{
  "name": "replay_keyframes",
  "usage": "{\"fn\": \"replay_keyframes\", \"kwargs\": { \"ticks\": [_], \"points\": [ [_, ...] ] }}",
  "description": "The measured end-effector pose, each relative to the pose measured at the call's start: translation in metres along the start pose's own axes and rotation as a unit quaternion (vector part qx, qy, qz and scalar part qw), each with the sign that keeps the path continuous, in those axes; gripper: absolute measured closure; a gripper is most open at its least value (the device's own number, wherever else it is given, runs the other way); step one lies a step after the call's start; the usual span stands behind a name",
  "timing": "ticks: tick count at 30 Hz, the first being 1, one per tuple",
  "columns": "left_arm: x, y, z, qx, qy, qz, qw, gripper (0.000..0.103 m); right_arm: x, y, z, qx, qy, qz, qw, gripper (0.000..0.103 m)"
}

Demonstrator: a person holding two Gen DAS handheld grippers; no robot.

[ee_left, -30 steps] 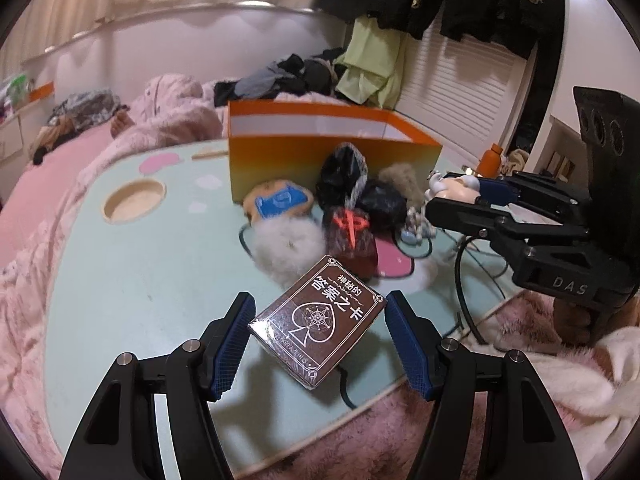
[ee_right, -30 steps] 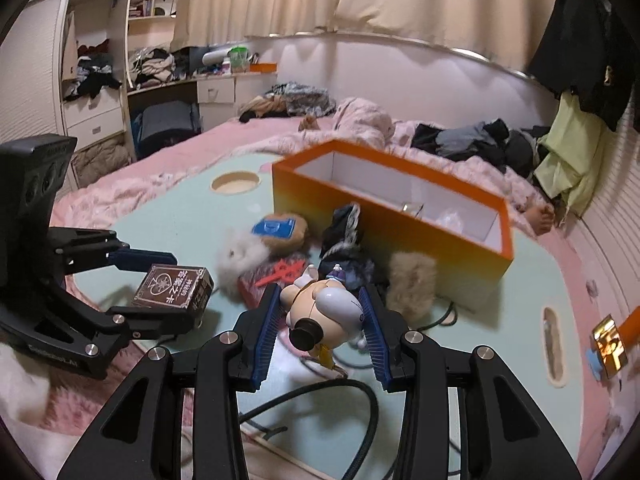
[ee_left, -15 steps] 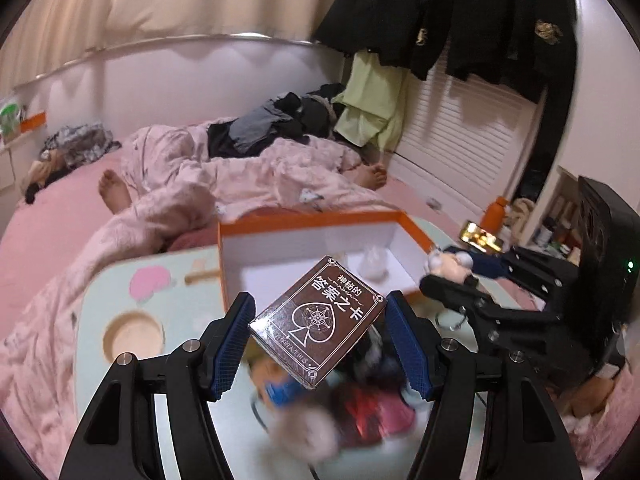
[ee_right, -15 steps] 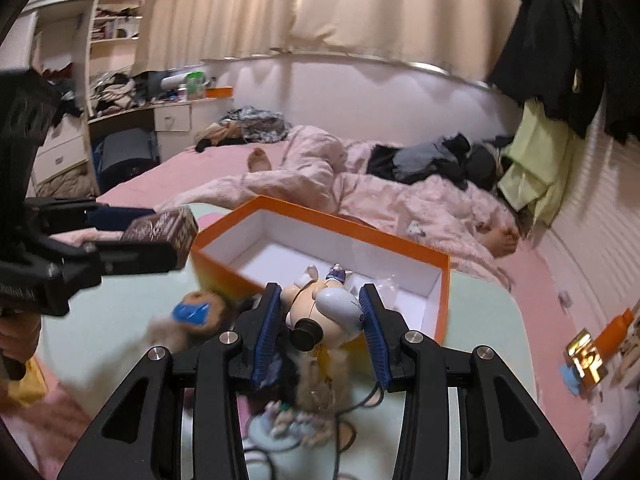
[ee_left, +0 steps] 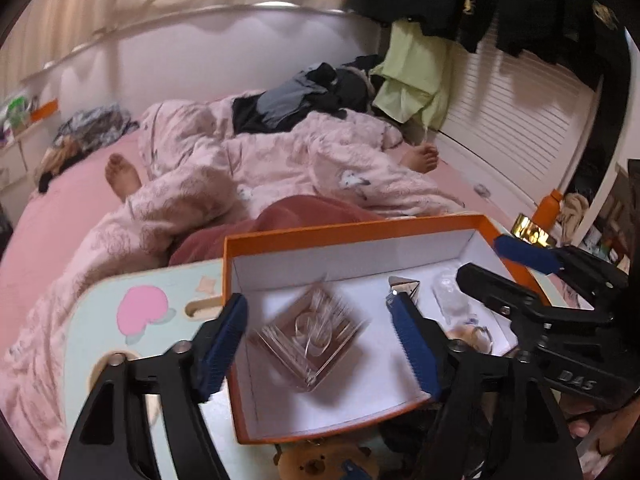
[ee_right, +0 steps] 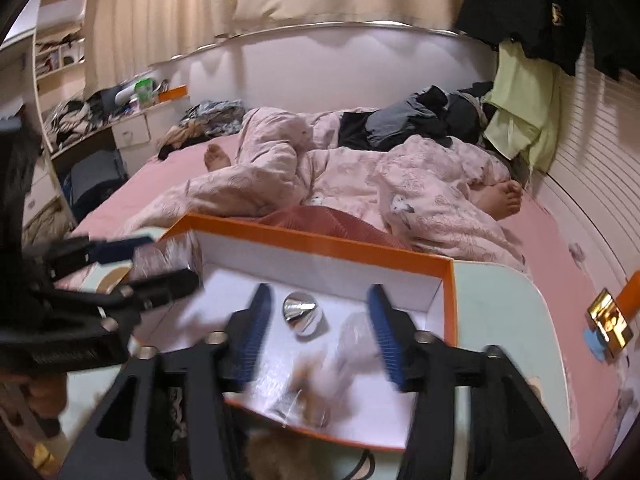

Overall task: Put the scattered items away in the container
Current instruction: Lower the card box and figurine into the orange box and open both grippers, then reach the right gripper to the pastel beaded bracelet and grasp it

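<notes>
Holding both tongs over the orange box (ee_left: 348, 236), I have my left gripper (ee_left: 320, 344) spread wide and still opening, its blue pads (ee_left: 222, 344) clear on either side of the card box (ee_left: 310, 338), which shows as a motion-blurred brown diamond below them against the white floor of the container; no pad presses on it. My right gripper (ee_right: 318, 332) is also opening, its blue pads (ee_right: 384, 336) standing apart with nothing pinched between them; under them a pale, smeared shape, the little figurine (ee_right: 320, 380), is down on the box floor near the front wall, too blurred to make out how it lies. A shiny silver cone-shaped piece (ee_right: 302, 312) rests on the box floor farther back, between my right fingers as seen from that wrist, and a clear crumpled wrapper (ee_left: 450, 298) lies just beside it. The box stands on the pale green table (ee_left: 100, 308), whose top carries a pink patch, with a pink quilt (ee_left: 208, 184) heaped behind it. In front of the box, at the near edge of the left wrist view, a brown plush bear (ee_left: 316, 462) sits on the table outside the container
</notes>
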State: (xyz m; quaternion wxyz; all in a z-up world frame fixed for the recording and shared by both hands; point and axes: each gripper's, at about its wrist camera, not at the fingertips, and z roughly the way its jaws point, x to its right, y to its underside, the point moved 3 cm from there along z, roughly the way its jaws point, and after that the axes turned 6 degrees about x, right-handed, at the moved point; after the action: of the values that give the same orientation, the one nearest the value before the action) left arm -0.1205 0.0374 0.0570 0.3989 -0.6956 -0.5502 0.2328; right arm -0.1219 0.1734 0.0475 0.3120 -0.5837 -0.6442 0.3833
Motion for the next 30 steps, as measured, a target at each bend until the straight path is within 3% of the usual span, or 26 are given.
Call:
{"fn": "replay_keyframes", "kwargs": {
  "ticks": [2, 6, 11, 15, 18, 25, 29, 30],
  "points": [
    [-0.001, 0.004, -0.007, 0.005, 0.01, -0.01, 0.9999, 0.023, 0.003, -0.001, -0.006, 0.008, 0.009, 0.007, 1.0, 0.031],
    [-0.001, 0.01, -0.036, 0.022, 0.029, -0.013, 0.9993, 0.018, 0.01, -0.003, -0.03, 0.034, 0.01, 0.012, 0.999, 0.031],
    [-0.005, 0.034, -0.089, 0.049, 0.015, -0.026, 0.9984, 0.005, 0.041, 0.003, -0.087, 0.06, 0.008, 0.063, 0.996, 0.031],
    [0.004, 0.071, -0.113, 0.033, 0.037, -0.035, 0.9982, 0.004, 0.042, 0.028, -0.115, 0.042, 0.01, 0.056, 0.998, 0.031],
    [0.013, 0.104, -0.114, 0.002, 0.035, -0.035, 0.9987, 0.004, 0.027, 0.057, -0.116, 0.005, 0.018, 0.028, 0.999, 0.031],
    [0.005, 0.136, -0.11, -0.023, -0.038, -0.02, 0.9988, 0.004, 0.0, 0.106, -0.102, -0.039, 0.039, -0.002, 0.998, 0.031],
    [-0.007, 0.149, -0.095, -0.064, -0.046, -0.037, 0.9962, 0.004, -0.016, 0.129, -0.087, -0.086, 0.034, -0.027, 0.995, 0.031],
    [-0.009, 0.152, -0.092, -0.07, -0.055, -0.035, 0.9954, 0.002, -0.019, 0.132, -0.085, -0.09, 0.032, -0.034, 0.995, 0.025]
  ]
}}
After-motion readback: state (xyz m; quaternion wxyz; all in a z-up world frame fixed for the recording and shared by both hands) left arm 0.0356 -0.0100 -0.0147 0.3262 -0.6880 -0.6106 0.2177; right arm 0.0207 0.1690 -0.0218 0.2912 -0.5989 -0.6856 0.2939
